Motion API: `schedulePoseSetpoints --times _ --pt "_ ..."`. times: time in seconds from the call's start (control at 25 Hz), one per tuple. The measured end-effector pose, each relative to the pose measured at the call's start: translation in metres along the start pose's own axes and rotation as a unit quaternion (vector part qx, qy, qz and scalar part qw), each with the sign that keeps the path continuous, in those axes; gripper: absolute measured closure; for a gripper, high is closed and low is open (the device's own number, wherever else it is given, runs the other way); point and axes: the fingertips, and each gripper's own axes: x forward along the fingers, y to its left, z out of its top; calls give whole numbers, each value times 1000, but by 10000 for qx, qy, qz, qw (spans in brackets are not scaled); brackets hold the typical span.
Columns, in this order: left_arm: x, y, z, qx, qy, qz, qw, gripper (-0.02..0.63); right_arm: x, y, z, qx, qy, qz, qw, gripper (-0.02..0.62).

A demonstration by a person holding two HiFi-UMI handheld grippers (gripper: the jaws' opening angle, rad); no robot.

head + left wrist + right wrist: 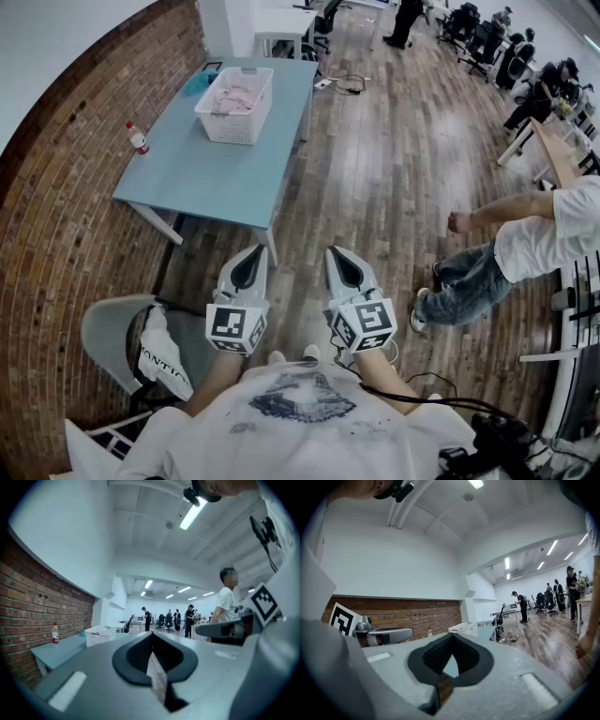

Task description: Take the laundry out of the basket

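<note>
A white slatted laundry basket point(235, 105) stands on the far part of a light blue table point(211, 178), with pale pink laundry point(232, 97) inside it. In the left gripper view the basket point(100, 633) shows small and far off. Both grippers are held level in front of the person's chest, well short of the table. My left gripper point(249, 257) is shut with nothing between its jaws. My right gripper point(336, 254) is shut and empty too, side by side with the left.
A small bottle with a red cap point(138, 138) stands at the table's left edge by the brick wall point(56, 206). A grey chair point(117, 337) with a white garment sits left of me. A person in white shirt and jeans point(511, 248) stands at right on wooden floor.
</note>
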Motion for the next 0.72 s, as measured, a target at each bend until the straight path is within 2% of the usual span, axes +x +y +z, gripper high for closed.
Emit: schedulePoseSetpoints --times 0.24,0.72 --pt "7 -10 -7 -30 77 -29 10000 614 -4 -8 -2 115 -41 48 9999 598" --pt "42 -43 -16 -61 107 57 9999 615 -29 -68 -11 228 55 -7 9997 598"
